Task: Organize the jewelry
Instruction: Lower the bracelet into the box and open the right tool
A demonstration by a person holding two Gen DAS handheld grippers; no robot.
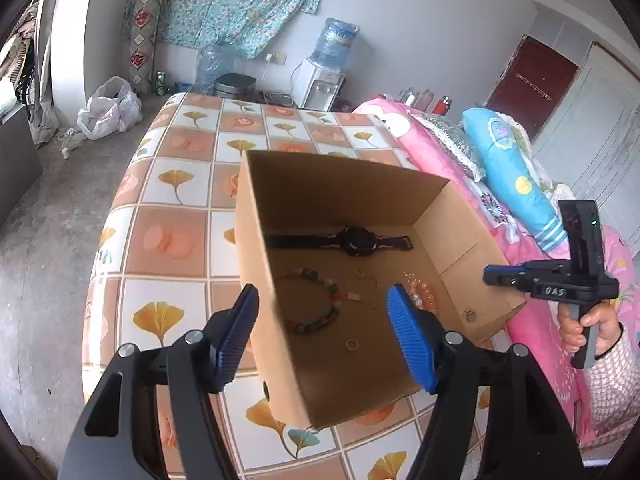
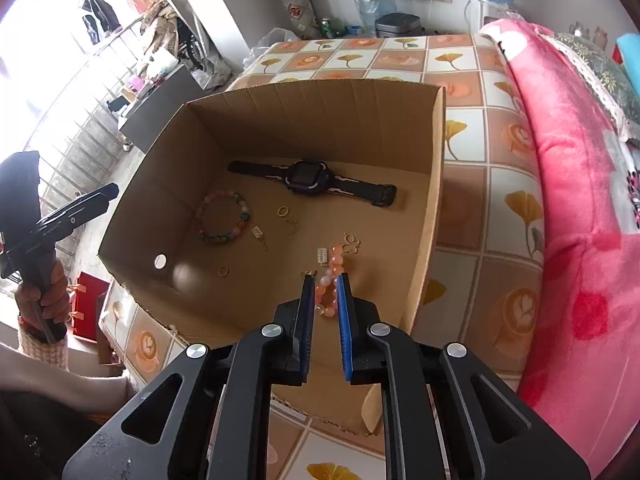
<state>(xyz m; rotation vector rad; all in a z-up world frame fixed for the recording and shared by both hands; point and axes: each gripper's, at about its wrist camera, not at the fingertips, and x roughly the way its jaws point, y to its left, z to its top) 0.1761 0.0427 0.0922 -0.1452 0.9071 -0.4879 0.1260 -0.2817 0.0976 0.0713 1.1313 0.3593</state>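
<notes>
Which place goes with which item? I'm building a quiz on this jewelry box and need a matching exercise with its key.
Items:
1. watch
2. multicoloured bead bracelet
3. orange bead bracelet
4. right tongs

Places or states:
A. nearly closed, jaws either side of orange beads
B. lying flat by the far wall of the cardboard box
C. partly between blue jaws
D. left part of the box floor, away from both tongs

Pairs: 1-B, 2-D, 3-C, 4-A

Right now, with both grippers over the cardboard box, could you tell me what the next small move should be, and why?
Probably lift the right gripper straight up, clear of the cardboard box. Its jaws stand narrowly apart around the orange bead bracelet, which already lies on the box floor near the watch; whether the pads still press it is unclear. The left gripper is open and empty.
</notes>
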